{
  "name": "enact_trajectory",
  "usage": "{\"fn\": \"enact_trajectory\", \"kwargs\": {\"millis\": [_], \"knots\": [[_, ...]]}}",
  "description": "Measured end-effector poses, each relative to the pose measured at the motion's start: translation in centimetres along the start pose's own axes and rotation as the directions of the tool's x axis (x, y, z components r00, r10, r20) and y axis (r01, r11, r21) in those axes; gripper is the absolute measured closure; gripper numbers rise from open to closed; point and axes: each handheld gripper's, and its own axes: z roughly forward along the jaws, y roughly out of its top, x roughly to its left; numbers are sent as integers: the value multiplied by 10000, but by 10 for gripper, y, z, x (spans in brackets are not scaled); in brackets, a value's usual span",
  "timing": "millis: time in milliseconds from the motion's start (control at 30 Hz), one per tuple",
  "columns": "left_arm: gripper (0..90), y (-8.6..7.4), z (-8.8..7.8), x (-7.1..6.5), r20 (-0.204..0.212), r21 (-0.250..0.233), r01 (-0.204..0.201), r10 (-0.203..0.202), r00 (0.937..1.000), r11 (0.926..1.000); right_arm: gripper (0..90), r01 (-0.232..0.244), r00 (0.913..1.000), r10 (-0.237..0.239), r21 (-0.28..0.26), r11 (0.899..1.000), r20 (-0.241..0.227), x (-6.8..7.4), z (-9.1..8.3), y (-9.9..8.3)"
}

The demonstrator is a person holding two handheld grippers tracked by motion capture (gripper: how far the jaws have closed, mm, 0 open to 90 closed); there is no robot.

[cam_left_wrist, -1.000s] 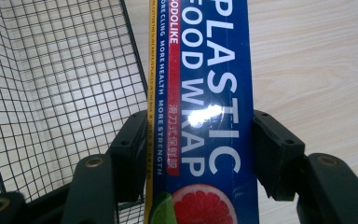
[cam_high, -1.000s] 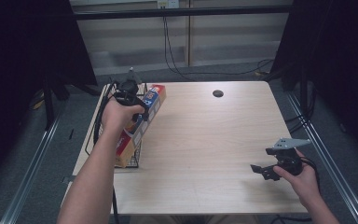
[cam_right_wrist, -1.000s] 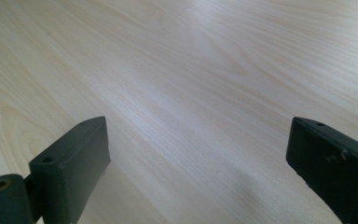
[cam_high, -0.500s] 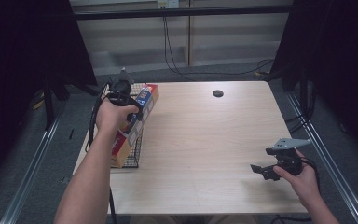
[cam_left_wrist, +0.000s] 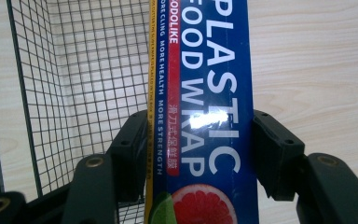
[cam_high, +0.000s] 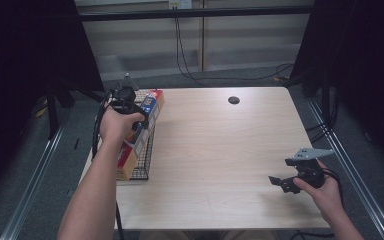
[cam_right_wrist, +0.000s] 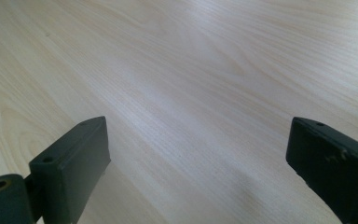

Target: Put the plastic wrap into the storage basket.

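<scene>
The left hand-held gripper sits at about ten o'clock on the worktop, in the person's left hand, over the wire basket that stands along the worktop's left edge. In the left gripper view its two black jaws press on both long sides of a box of plastic wrap, one on the yellow edge and one on the blue face, so the box is gripped firmly between them. The box is blue with white lettering, a red strip and a picture of a grapefruit near the bottom. From the high view the box lies lengthwise along the basket's right-hand rim, running from about ten o'clock back toward eight o'clock, its far end by the gripper and its near end at the basket's near corner. Whether it rests on the rim or inside the mesh I cannot tell. Basket mesh shows to the left of the box, bare wood to the right.

The right hand-held gripper is at about four o'clock, well apart from the box, in the right hand. Its jaws stand wide apart with nothing between them, just bare wood below.

A small dark disc lies at about twelve o'clock.
</scene>
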Motion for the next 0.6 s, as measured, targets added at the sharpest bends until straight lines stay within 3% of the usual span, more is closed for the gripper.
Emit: {"fn": "enact_trajectory", "kwargs": {"millis": [133,600], "knots": [[437,0,-1,3,-211,-158,19,-22,9998,9999,58,-45,10000,45,25,10000,-14,0,0,0],[437,-3,0,12,-364,-247,409,-418,9985,9989,58,-35,10000,35,28,10000,-39,0,0,0]]}}
